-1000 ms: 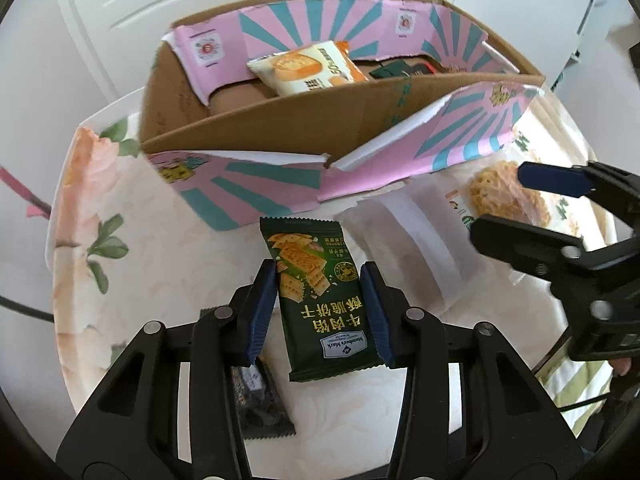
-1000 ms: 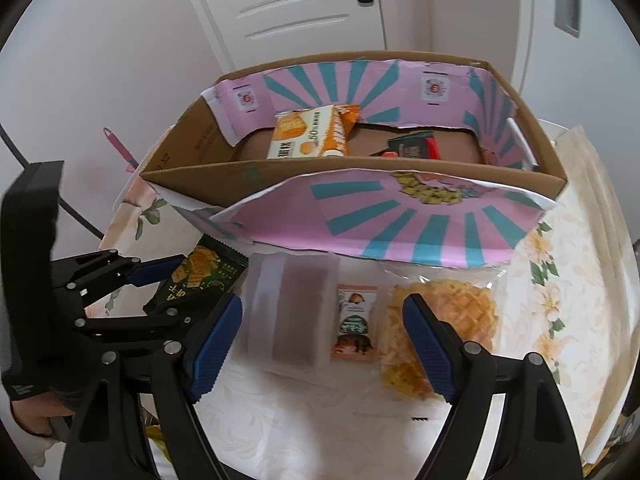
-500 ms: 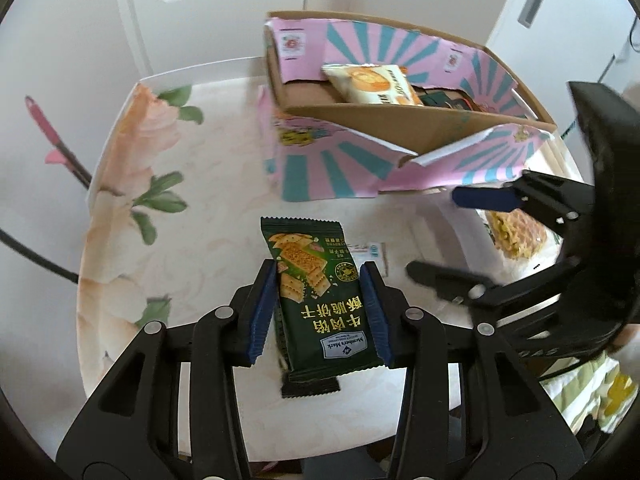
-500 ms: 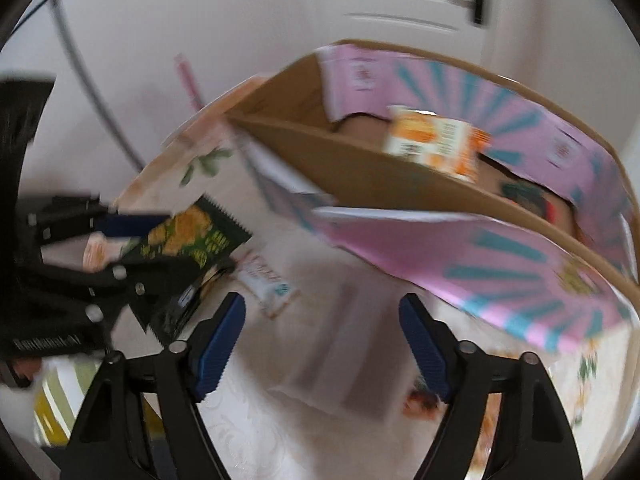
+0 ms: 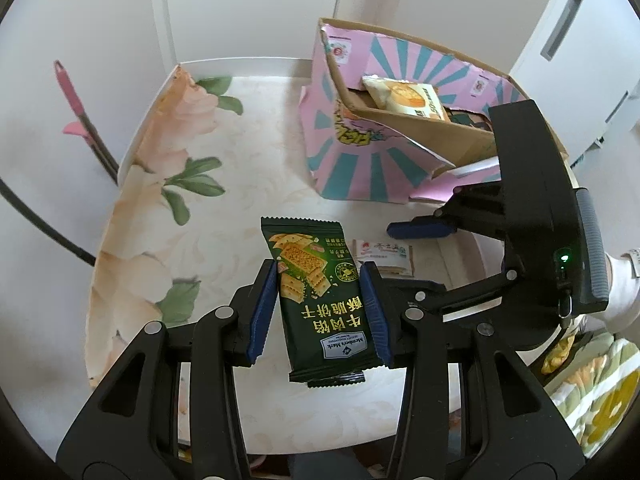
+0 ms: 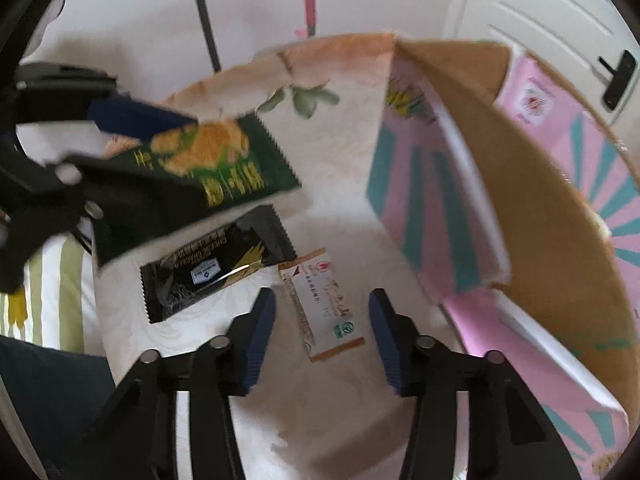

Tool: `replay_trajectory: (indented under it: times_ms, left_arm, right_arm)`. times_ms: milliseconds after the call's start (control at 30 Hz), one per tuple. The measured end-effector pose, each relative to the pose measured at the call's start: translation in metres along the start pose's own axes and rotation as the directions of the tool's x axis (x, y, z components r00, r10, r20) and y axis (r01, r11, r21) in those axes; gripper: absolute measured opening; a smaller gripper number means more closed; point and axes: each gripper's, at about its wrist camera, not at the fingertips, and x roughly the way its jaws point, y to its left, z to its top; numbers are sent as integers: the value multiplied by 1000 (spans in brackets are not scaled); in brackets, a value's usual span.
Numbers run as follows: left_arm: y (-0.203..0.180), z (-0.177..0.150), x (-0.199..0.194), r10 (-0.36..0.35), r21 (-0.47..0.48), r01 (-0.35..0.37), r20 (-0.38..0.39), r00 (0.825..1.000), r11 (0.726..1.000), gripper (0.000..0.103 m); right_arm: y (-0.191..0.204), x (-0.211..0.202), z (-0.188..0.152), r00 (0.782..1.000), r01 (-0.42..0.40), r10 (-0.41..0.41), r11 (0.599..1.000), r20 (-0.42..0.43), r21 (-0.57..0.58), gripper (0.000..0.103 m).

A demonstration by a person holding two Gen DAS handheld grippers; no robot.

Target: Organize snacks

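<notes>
Holding the green packet [image 5: 320,300] clamped in your left fingers [image 5: 262,312] above the bench [image 5: 248,184], you risk snagging the box [image 5: 384,148] wall; your right fingers [image 6: 256,340] gape around the white sachet [image 6: 322,304]

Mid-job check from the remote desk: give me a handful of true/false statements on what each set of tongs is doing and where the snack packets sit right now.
1. The left tongs are shut on the green cracker packet. True.
2. The right tongs grip the white sachet. False: they are open, and the sachet lies on the table between the fingers.
3. A black packet lies on the table below the held green one. True.
4. The pink box holds no snacks. False: a yellow packet sits inside it.
5. The green packet is already inside the box. False: it is held above the table, apart from the box.
</notes>
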Motion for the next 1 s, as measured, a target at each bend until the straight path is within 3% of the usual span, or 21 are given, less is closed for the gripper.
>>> replay_trajectory:
  times_ms: [200,500,767,1000]
  left_arm:
    - [4,-2,-2,9,-29,-8,12,1000,1000,39]
    - [-4,-1,-18,35,-58,-32,49,998,998,39]
    - [-31,15,-61,71,-74,-62,136,988,995,36]
    - [-42,28,-84,115,-116,-95,184,976,989,35]
  right_arm:
    - [2,0,3,1000,-14,14,1000,7,-28,23]
    - [6,-19,-8,999,-8,7,1000,47,25,22]
    - [11,-83,-7,988,-19,7,997,156,76,22]
    - [-8,-142,-21,970,8,-40,991,241,130,22]
